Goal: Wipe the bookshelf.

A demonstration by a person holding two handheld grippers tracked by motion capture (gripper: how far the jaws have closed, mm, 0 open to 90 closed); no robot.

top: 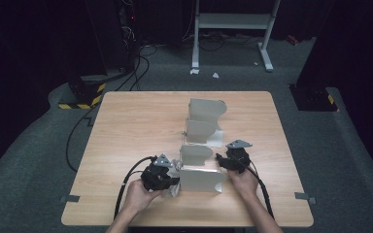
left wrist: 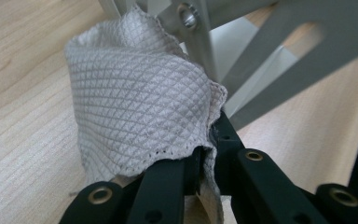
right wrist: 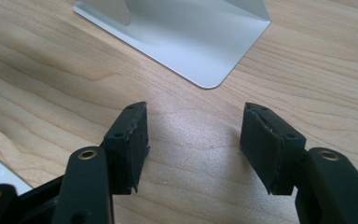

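The white cloth (left wrist: 135, 102) is a soft, light, quilted rag, bunched into a loose wad at the near left corner of the grey metal rack (top: 201, 179). It looks limp enough to fold over whatever it meets, and it grips best by a gathered fold, as it is held now. The left gripper (left wrist: 205, 154) has its jaws nearly together, pinching the cloth's lower edge, so the wad stands up from the tips and leans toward the rack's frame and a bolt (left wrist: 188, 17) there. Crumpled like this, the cloth has no clear long axis.

The rack itself is stiff sheet metal, a row of upright dividers running away from the person across the wooden table (top: 126, 121).

The right gripper (right wrist: 193, 144) hovers over bare wood with its jaws wide and empty, near the corner of a flat base plate (right wrist: 191, 42).
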